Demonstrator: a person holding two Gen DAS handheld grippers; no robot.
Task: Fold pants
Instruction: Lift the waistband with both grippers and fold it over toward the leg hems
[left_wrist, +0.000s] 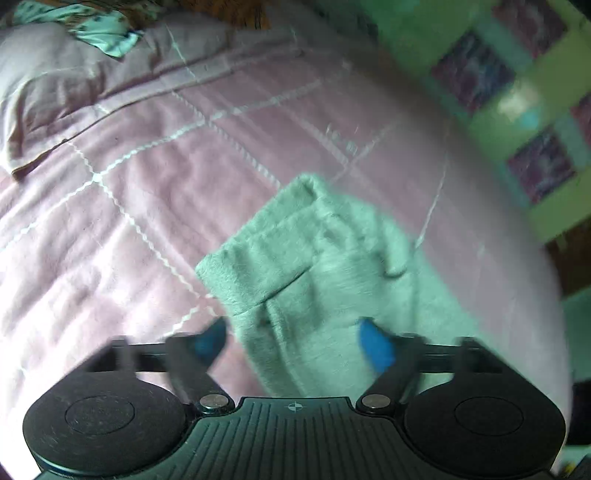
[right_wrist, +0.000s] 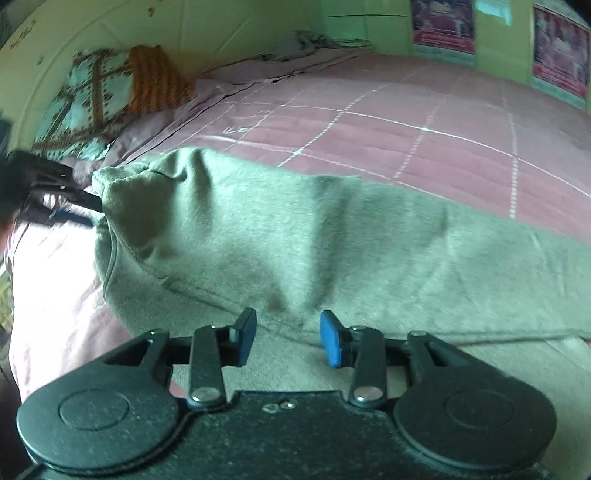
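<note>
Green walls with dark-framed posters (right_wrist: 442, 26) back a bed spread with a pink quilt (left_wrist: 122, 206) crossed by white stitched lines; patterned pillows (right_wrist: 85, 99) sit at the head end. Pale grey-green pants (right_wrist: 295, 236) lie on the quilt near its edge, a top layer of cloth lying over a lower one, with a hem line running along the near side in the right wrist view. In the left wrist view the waistband end (left_wrist: 258, 266) of the pants is seen, bunched and slightly raised, with a pocket slit beside it. Left gripper (left_wrist: 295, 341): jaws wide apart, the cloth lying between them, neither blue pad pressing on it — nothing held. Right gripper (right_wrist: 288, 339): jaws partly apart, poised just above the folded edge, no cloth pinched between them. The other tool appears at the far left of the right wrist view, close to the bunched end of the garment, though blur hides whether it touches. Assessment: one fold appears laid and released. Remaining work, as judged from the lie of the cloth — the bunched end wants flattening, and probably a further fold across the length to reach a compact bundle.
</note>
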